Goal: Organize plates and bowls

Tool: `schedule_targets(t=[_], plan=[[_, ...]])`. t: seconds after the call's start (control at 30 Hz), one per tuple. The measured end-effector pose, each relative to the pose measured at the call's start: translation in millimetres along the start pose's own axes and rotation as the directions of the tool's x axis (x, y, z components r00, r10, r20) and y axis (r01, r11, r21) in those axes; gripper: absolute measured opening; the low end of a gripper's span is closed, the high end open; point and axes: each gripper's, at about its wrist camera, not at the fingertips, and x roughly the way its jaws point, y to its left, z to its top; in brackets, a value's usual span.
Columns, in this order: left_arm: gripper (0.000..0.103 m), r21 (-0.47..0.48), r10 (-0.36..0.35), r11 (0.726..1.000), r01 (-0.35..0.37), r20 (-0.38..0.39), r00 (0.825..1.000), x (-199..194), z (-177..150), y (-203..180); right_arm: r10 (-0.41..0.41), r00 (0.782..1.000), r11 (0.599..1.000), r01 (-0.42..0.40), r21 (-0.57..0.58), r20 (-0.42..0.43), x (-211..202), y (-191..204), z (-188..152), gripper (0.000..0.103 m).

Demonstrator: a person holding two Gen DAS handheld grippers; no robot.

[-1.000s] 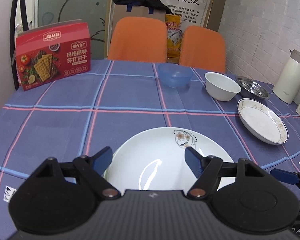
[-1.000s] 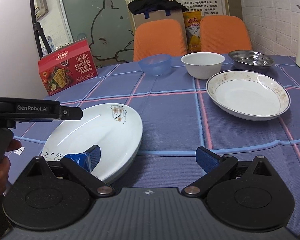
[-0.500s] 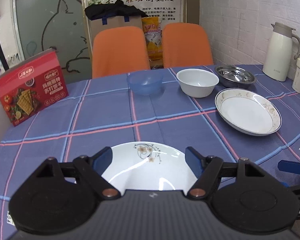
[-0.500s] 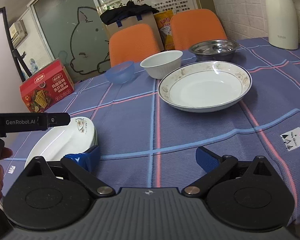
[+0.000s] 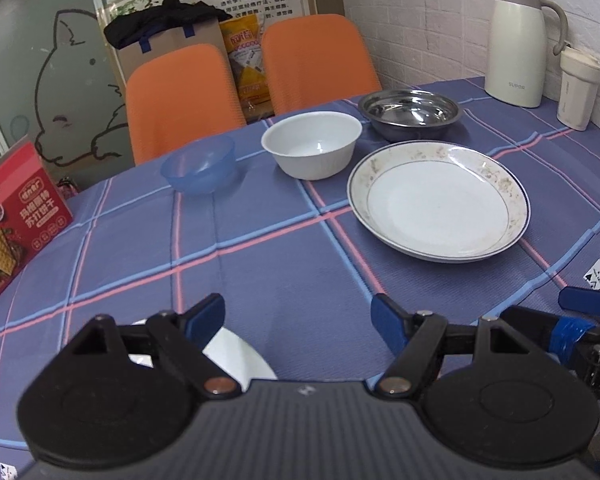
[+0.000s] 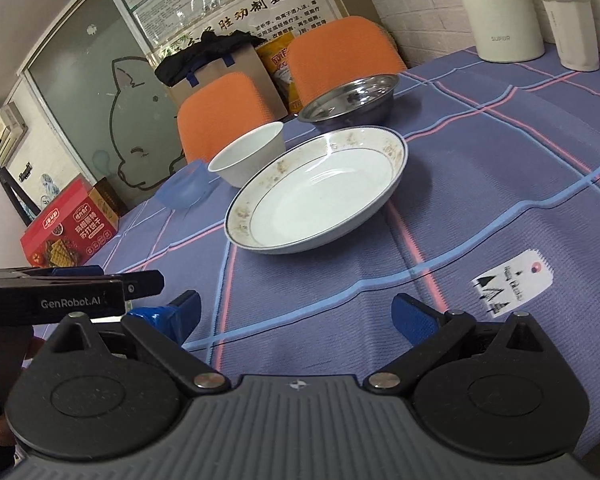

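A white plate with a speckled brown rim (image 5: 438,200) (image 6: 320,196) lies on the checked blue tablecloth. Behind it stand a white bowl (image 5: 312,146) (image 6: 248,156), a translucent blue bowl (image 5: 200,164) (image 6: 186,190) and a steel bowl (image 5: 410,110) (image 6: 348,98). Only a sliver of a second white plate (image 5: 236,360) shows, under the left finger of my left gripper (image 5: 296,320), which is open and holds nothing. My right gripper (image 6: 298,314) is open too, low over bare cloth just short of the rimmed plate.
A red cracker box (image 5: 16,220) stands at the table's left edge. A cream thermos (image 5: 516,40) and a lidded cup (image 5: 578,88) stand at the far right by the brick wall. Two orange chairs (image 5: 184,96) are behind the table. A paper tag (image 6: 512,280) lies on the cloth.
Both views have swung to the right. The flowered white plate has slid almost out of sight under the left gripper, and the rimmed plate has come nearer the middle. Both grippers stayed open.
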Motion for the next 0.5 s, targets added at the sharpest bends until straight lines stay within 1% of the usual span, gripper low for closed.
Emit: schedule_targets(t=[0.07,0.13,0.17,0.23,0.27,0.3,0.4,0.5], plan=[[0.074,-0.013,-0.03,0.999,0.03,-0.01,1.0,5,5,-4,-0.008,1.0,1.0,0.008,0.004,0.013,-2,-7,6,0.089],[0.074,-0.061,-0.078,0.995,0.078,-0.01,0.997,10,14,-4,-0.023,0.999,1.0,0.023,0.002,0.037,-5,-15,15,0.09],[0.074,-0.103,-0.109,0.989,0.107,-0.007,0.994,13,21,-3,-0.037,0.998,0.999,0.037,0.0,0.055,-6,-19,20,0.09],[0.074,-0.186,-0.171,0.968,0.169,0.006,0.985,22,34,1,-0.071,0.993,0.997,0.072,-0.006,0.092,-5,-24,33,0.09],[0.074,-0.218,-0.189,0.958,0.186,0.009,0.982,28,40,2,-0.087,0.991,0.996,0.089,-0.013,0.097,-1,-26,40,0.09],[0.074,-0.239,-0.191,0.953,0.186,0.002,0.982,36,46,1,-0.099,0.99,0.994,0.102,-0.026,0.099,3,-27,46,0.09],[0.074,-0.262,-0.161,0.954,0.147,-0.032,0.986,60,60,0,-0.142,0.986,0.986,0.149,-0.078,0.088,26,-28,63,0.09],[0.074,-0.296,-0.165,0.946,0.136,-0.076,0.983,86,68,1,-0.177,0.983,0.976,0.181,-0.12,0.044,57,-29,74,0.089]])
